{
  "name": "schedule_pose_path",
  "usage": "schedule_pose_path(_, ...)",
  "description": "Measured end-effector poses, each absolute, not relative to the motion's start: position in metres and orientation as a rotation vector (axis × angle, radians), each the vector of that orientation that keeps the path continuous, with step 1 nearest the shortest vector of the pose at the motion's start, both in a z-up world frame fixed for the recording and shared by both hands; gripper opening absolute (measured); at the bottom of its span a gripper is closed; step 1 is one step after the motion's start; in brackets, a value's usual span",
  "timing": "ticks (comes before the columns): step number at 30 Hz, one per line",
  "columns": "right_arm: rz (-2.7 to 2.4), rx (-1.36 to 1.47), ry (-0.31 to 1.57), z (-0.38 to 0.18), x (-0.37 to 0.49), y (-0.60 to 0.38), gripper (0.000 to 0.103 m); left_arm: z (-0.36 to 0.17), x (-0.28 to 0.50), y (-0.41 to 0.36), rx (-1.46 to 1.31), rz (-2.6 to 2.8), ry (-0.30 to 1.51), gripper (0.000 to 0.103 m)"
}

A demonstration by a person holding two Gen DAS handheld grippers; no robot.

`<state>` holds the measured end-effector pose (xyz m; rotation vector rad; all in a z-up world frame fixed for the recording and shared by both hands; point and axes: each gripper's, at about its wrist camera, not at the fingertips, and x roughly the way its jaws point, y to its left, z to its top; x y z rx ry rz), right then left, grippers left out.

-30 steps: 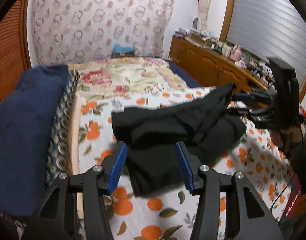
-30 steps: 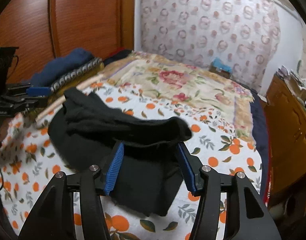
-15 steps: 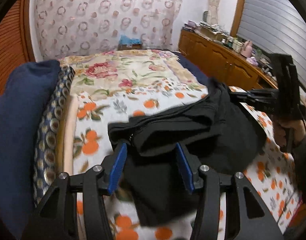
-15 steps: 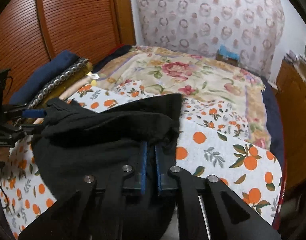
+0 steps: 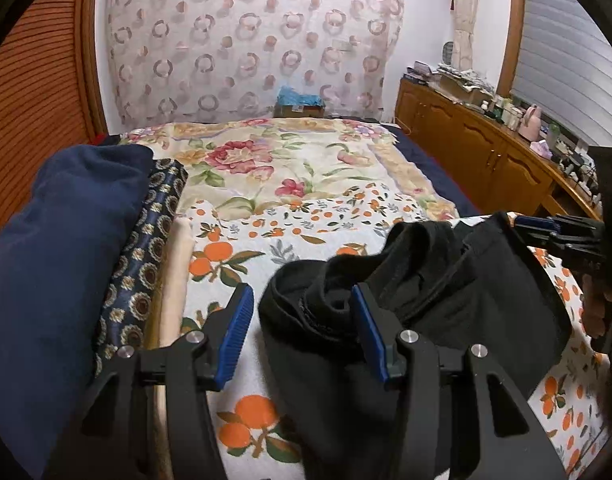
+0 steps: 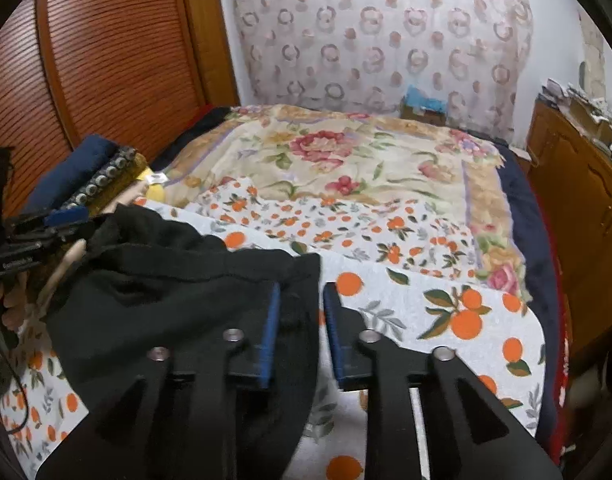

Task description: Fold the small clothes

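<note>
Right claw [image 6: 300, 320], clamped on black garment [image 6: 178, 292] half second ago, now parted, cloth released; left claw [image 5: 302, 322] still spread. Fold laid on bed [image 5: 242, 248].

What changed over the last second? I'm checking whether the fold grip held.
The right gripper closed on the edge of the black garment half a second ago and has since parted its fingers again; the fabric now lies bunched. The left gripper stayed open; the orange-print sheet is unchanged.
</note>
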<state>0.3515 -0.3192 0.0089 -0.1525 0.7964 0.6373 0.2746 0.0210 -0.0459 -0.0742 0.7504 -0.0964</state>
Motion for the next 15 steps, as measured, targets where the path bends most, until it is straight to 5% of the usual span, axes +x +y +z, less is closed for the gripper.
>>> schedule_pose_path(4, 0.671, -0.164, 0.805, 0.007, 0.352, -0.309, 0.038, -0.04, 0.265, 0.022, -0.101, -0.122, 0.737, 0.05)
schedule_pose_path(12, 0.702, -0.134, 0.851, -0.002, 0.363, -0.302, 0.038, -0.037, 0.251, 0.021, -0.104, -0.159, 0.741, 0.05)
schedule_pose_path(15, 0.725, -0.115, 0.86, -0.001, 0.366, -0.302, 0.024, -0.043, 0.256, 0.019, -0.094, -0.16, 0.769, 0.05)
